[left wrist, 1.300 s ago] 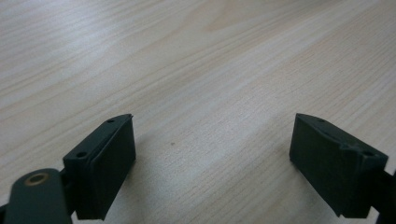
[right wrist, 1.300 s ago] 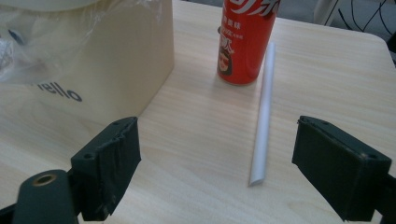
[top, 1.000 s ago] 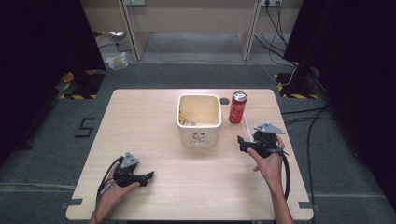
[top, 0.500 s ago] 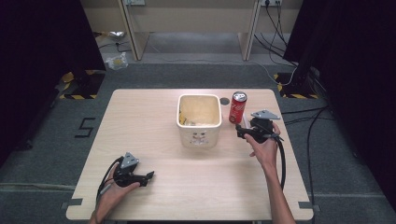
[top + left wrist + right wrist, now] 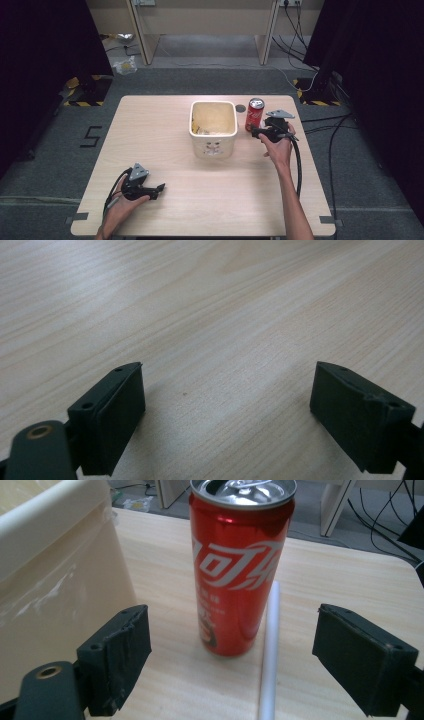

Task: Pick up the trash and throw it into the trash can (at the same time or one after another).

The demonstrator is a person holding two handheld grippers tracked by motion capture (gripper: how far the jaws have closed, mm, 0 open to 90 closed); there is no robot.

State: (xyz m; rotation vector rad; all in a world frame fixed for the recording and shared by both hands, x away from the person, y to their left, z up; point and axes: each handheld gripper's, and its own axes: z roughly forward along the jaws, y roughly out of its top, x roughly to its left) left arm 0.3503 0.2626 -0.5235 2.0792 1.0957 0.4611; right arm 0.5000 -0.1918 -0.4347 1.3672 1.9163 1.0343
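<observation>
A red drink can [image 5: 240, 565] stands upright on the wooden table, its opened top showing, just right of a cream square bin [image 5: 60, 565]. My right gripper [image 5: 232, 665] is open, with the can a short way ahead between the lines of its jaws and not touching them. In the high view the right gripper [image 5: 255, 132] sits just in front of the can [image 5: 255, 114], beside the bin [image 5: 212, 145]. My left gripper [image 5: 158, 189] rests near the table's front left, and its own view shows the left gripper [image 5: 227, 410] open over bare wood.
A thin white tube [image 5: 269, 650] lies on the table right of the can, running away from me. The bin holds some yellowish scraps [image 5: 210, 131]. A small dark round spot [image 5: 240, 108] lies behind the can. Cables trail off the table's right side [image 5: 320, 130].
My right gripper has moved forward and slightly left, from the table's right middle up to the can. The left gripper has stayed put.
</observation>
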